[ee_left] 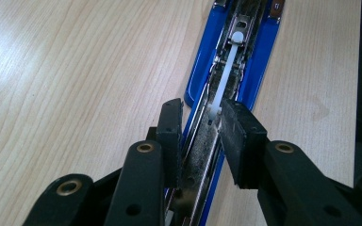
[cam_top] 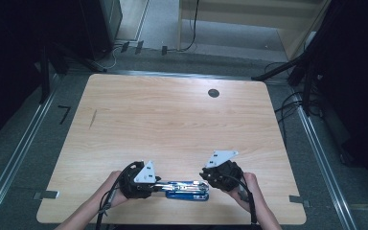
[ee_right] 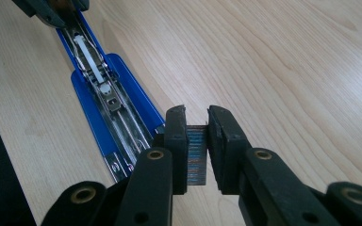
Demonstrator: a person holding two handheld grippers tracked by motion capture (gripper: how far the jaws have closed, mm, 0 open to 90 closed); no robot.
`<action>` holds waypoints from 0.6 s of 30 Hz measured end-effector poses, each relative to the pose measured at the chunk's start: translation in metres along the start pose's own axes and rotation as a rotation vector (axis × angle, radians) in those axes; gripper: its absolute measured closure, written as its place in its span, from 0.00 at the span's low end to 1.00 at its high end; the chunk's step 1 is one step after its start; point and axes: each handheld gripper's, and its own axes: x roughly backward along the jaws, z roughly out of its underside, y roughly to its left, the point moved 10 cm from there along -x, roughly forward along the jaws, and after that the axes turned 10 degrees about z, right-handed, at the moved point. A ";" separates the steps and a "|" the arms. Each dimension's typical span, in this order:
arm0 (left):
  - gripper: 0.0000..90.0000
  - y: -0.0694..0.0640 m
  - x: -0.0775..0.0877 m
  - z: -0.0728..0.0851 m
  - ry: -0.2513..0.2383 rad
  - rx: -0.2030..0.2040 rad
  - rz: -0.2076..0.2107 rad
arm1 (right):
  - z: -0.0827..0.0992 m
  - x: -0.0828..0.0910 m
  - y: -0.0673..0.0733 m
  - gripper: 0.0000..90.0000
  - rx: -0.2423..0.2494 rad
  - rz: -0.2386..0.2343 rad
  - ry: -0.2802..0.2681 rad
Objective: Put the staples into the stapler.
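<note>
A blue stapler lies opened out flat near the table's front edge, its metal magazine channel facing up with a white pusher inside. My left gripper comes in from the left and is shut on the metal magazine rail of the stapler. My right gripper hovers at the stapler's right end, shut on a short strip of staples that stands upright between its pads. In the right gripper view the open stapler runs away to the upper left, where the left gripper grips it.
The light wooden table has a round dark grommet hole at the far right and a thin dark mark at the left. Both hands are close to the front edge. Cables and metal rails lie on the floor around the table.
</note>
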 end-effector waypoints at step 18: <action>0.78 0.001 0.000 0.000 -0.002 0.001 -0.002 | -0.009 -0.008 0.023 0.89 0.115 -0.106 -0.026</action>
